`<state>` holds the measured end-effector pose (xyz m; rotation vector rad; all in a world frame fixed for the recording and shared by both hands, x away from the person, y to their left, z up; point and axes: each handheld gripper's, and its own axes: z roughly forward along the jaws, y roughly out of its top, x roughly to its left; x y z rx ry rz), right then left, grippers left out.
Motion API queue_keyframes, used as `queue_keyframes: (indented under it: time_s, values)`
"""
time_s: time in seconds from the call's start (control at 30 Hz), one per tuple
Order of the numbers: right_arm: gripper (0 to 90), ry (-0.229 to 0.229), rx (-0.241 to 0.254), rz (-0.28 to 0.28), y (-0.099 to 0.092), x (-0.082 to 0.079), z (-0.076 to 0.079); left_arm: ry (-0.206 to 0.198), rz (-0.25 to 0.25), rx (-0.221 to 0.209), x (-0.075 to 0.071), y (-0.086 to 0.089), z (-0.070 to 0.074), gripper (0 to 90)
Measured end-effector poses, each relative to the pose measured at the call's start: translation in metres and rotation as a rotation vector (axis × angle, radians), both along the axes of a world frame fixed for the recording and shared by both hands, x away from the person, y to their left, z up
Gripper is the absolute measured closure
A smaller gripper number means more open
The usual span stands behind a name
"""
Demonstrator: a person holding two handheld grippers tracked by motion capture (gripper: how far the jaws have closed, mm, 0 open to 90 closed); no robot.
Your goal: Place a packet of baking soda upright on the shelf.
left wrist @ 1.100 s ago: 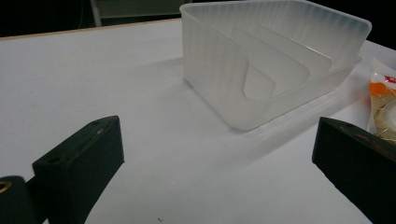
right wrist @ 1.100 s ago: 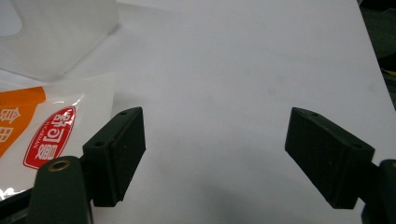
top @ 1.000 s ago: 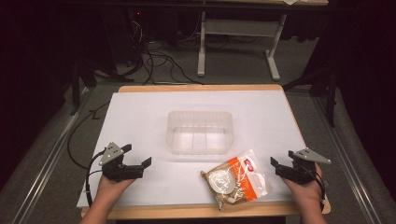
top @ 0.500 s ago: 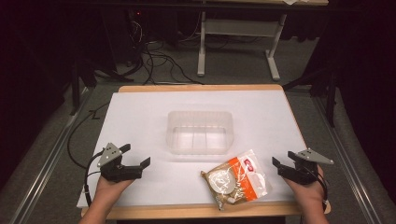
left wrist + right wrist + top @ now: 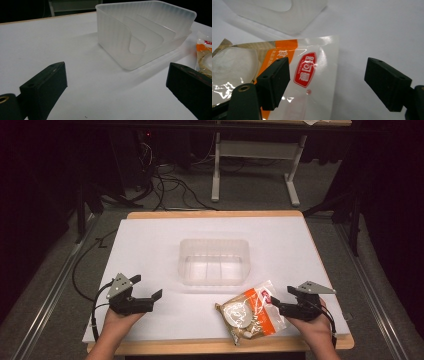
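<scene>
A clear snack packet [image 5: 252,314] with an orange band and a red label is lying flat on the white table [image 5: 150,245], near the front edge and toward the right side. In the right gripper view the packet [image 5: 294,75] is showing its red logo patch, with a pale round item visible through the film at its left end. Just behind the packet, a translucent plastic bin [image 5: 214,261] with inner dividers is sitting near the middle of the table, and it is looking empty; the left gripper view is showing its ribbed wall [image 5: 130,40] and the curved dividers inside.

The right gripper [image 5: 284,302] is resting low at the packet's right end, its jaws spread wide, one jaw overlapping the packet's printed end in the right gripper view while the other is standing over bare table; nothing is pinched between them. The left gripper [image 5: 147,299] is sitting well apart from the packet, near the table's front left, jaws also spread wide and holding nothing, pointing toward the bin.
</scene>
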<state>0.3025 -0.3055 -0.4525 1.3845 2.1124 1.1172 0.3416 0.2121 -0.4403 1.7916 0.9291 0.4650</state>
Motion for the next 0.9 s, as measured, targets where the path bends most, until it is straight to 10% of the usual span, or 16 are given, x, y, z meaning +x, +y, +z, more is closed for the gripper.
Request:
queue_keyframes:
  time_s: [0.43,0.63,0.8,0.9]
  values:
    - [22.4,0.145,0.043,0.047,0.005,0.009,-0.016,-0.004,-0.004,0.005,-0.001,0.0,0.0,3.9]
    - [36.5,0.151,0.095,0.088,0.006,0.007,-0.015,-0.007,-0.002,0.005,-0.001,0.0,0.001,4.0]
    - [66.4,0.128,0.181,0.132,-0.004,0.004,-0.009,-0.009,-0.006,0.01,-0.001,0.0,0.001,4.1]
    - [76.1,0.114,0.138,0.143,0.0,0.001,-0.007,-0.009,-0.006,0.013,-0.001,-0.001,0.001,4.1]
